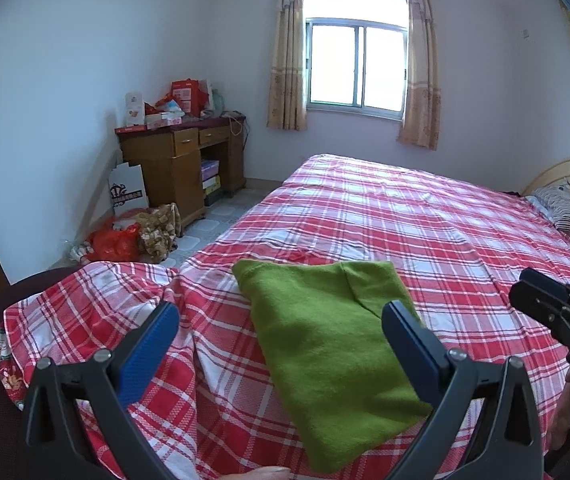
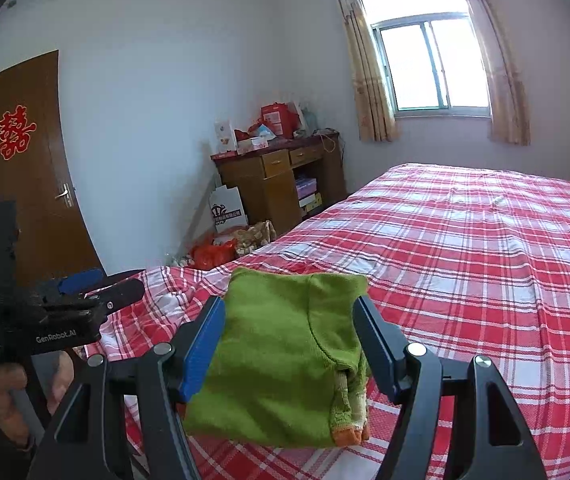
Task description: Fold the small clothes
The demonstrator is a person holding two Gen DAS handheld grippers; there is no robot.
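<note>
A folded green garment (image 1: pixel 325 340) lies on the red plaid bed sheet (image 1: pixel 425 224) near the bed's front edge. It also shows in the right wrist view (image 2: pixel 281 352), with an orange cuff (image 2: pixel 351 436) at its near right corner. My left gripper (image 1: pixel 281 324) is open, raised above the garment's left part, holding nothing. My right gripper (image 2: pixel 289 320) is open, its fingers spread either side of the garment as seen from above, holding nothing. The right gripper shows at the right edge of the left wrist view (image 1: pixel 553 300); the left gripper shows at the left of the right wrist view (image 2: pixel 81 292).
A wooden desk (image 1: pixel 181 160) with boxes stands at the far wall left of the bed. Bags (image 1: pixel 133 236) lie on the floor beside it. A pillow (image 1: pixel 565 208) and headboard are at the right. A brown door (image 2: pixel 25 168) is at the left.
</note>
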